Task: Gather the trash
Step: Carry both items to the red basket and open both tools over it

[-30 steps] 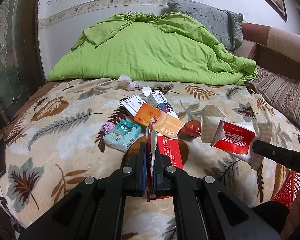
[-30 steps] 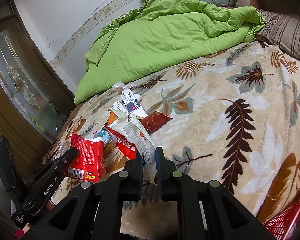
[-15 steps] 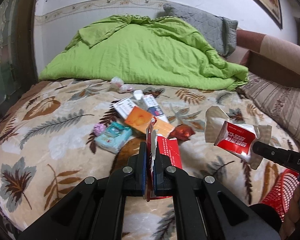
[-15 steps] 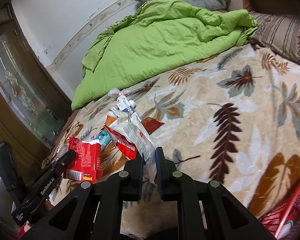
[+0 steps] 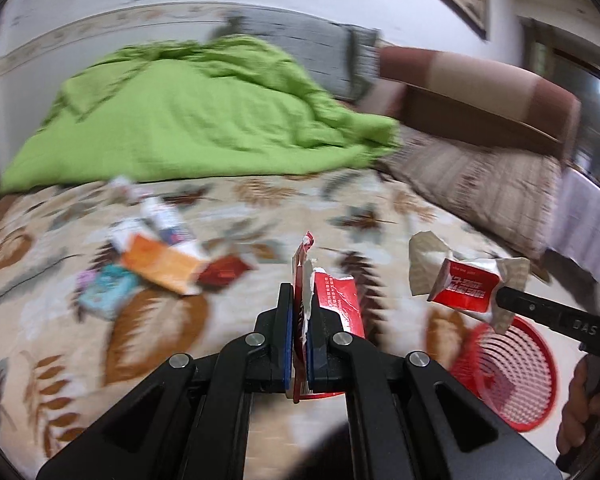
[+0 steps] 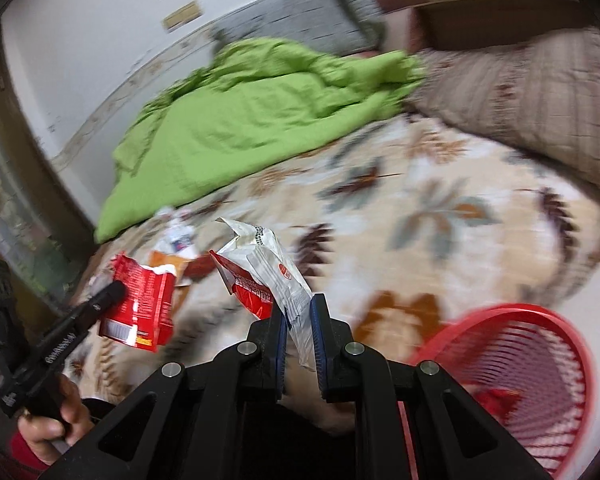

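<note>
the left gripper (image 5: 297,334) is clamped tight, its two blue-lined fingers (image 5: 285,336) nearly meeting on the torn edge of a red packet (image 5: 336,300), which stands upright between them with its ragged white-lined top sticking up. seen from the right wrist view, that same red packet (image 6: 140,304) hangs off the tip of the left gripper (image 6: 114,290), clear of the bed, barcode panel at its lower end.

the right gripper (image 6: 298,334) has a slightly wider gap, and a white-and-red snack wrapper (image 6: 262,270) is pinched in it by its crimped end; the wrapper slants up and to the left, crumpled open at the top. from the left wrist view the white-and-red snack wrapper (image 5: 466,286) is held aloft at the end of the right gripper (image 5: 500,300), just above the near rim of the red basket (image 5: 534,400).

the red basket (image 6: 540,364) sits low at the right, beside the edge of the bed, and something red lies inside it, too blurred to name.

back on the leaf-print blanket (image 5: 60,320) more litter lies in a loose cluster: an orange packet (image 5: 162,262), a teal pack (image 5: 106,290), a small dark red wrapper (image 5: 224,272) and a white box (image 5: 166,220), all smeared by motion blur. beyond them a green quilt (image 5: 188,120) is heaped against the wall, with a grey pillow (image 5: 304,50) behind it and a striped pillow (image 5: 480,192) to the right.
</note>
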Motion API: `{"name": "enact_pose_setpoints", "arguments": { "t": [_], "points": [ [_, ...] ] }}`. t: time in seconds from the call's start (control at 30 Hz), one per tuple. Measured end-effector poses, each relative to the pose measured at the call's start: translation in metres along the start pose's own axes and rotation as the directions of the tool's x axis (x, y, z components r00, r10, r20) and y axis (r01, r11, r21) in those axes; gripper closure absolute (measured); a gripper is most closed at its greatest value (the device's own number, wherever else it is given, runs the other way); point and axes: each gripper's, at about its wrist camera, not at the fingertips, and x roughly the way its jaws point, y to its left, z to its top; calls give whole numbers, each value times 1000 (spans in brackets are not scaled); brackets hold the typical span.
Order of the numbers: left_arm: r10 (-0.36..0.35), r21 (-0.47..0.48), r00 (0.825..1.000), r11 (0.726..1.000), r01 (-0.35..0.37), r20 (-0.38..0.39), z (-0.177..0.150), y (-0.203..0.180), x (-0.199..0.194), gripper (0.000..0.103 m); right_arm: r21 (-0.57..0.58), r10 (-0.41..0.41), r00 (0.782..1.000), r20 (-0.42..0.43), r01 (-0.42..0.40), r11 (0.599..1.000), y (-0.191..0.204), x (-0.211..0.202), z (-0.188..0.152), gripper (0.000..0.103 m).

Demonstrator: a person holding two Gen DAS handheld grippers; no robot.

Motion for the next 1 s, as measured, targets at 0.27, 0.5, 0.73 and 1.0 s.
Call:
{"name": "enact_pose_setpoints", "arguments": {
  "t": [0.27,0.5,0.73,1.0],
  "points": [
    [-241,82,963,964,252,-121,-4,-99,21,99,86,-197,980,8,195,977,-74,-62,-19,90],
    [-358,112,898,912,395,-257,-16,-168,48,99,146,-320,947,-29,320,936,-112,-85,-39,87],
    [-359,87,891,914,395,-277,-20,-164,49,61,161,-353,935,-25,352,922,-118,-88,-37,64],
    [-247,23,947,966,257,-204,-3,-101,35,59,61,-232,973,12,231,971,-67,-53,-11,50]
  ]
}}
